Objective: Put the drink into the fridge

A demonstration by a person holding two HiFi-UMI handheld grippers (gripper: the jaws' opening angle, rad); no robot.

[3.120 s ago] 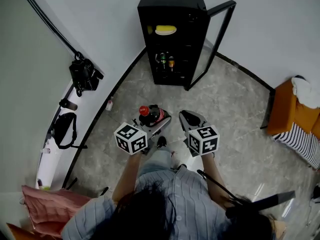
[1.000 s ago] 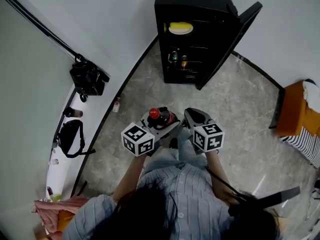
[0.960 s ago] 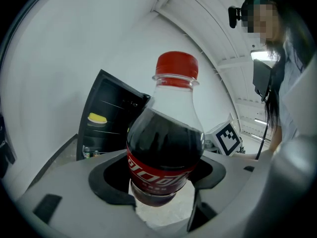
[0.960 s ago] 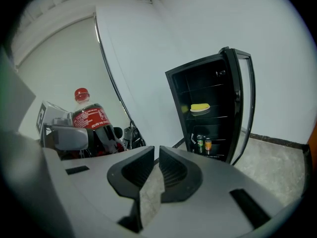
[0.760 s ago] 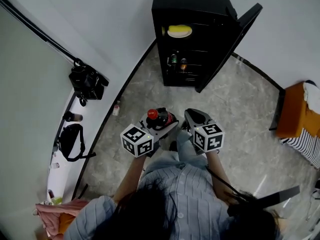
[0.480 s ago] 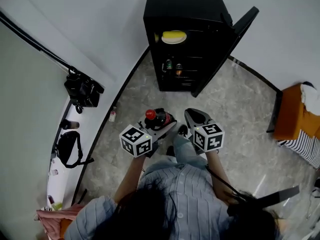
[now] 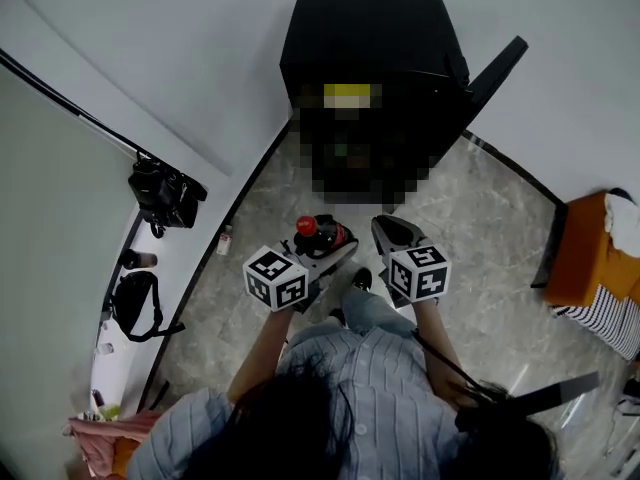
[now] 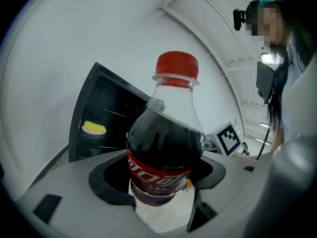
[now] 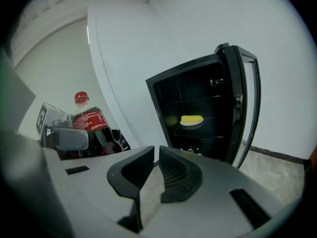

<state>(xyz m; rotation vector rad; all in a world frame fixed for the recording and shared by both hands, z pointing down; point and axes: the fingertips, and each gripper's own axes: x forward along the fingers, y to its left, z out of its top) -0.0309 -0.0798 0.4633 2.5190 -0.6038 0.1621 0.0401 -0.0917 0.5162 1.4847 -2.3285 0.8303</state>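
Observation:
The drink is a cola bottle (image 8: 166,148) with a red cap and a red label. It stands upright between the jaws of my left gripper (image 7: 322,248), which is shut on its lower body. The black fridge (image 7: 375,78) stands ahead against the white wall, its glass door (image 7: 492,68) swung open to the right. A yellow thing (image 9: 190,119) lies on an upper shelf, and small bottles show lower down. My right gripper (image 9: 156,158) is held beside the left one, jaws together with nothing between them. The bottle (image 9: 91,120) shows at the left of the right gripper view.
A black bag (image 7: 165,193) and a second one (image 7: 133,301) lie along the curved wall at left, with a small bottle (image 7: 225,238) on the floor near them. An orange seat (image 7: 590,248) with striped cloth stands at right. Grey stone floor lies between me and the fridge.
The person has walked toward the fridge, carrying both grippers forward together. The fridge now sits nearer. The bottle stays held in the left gripper.

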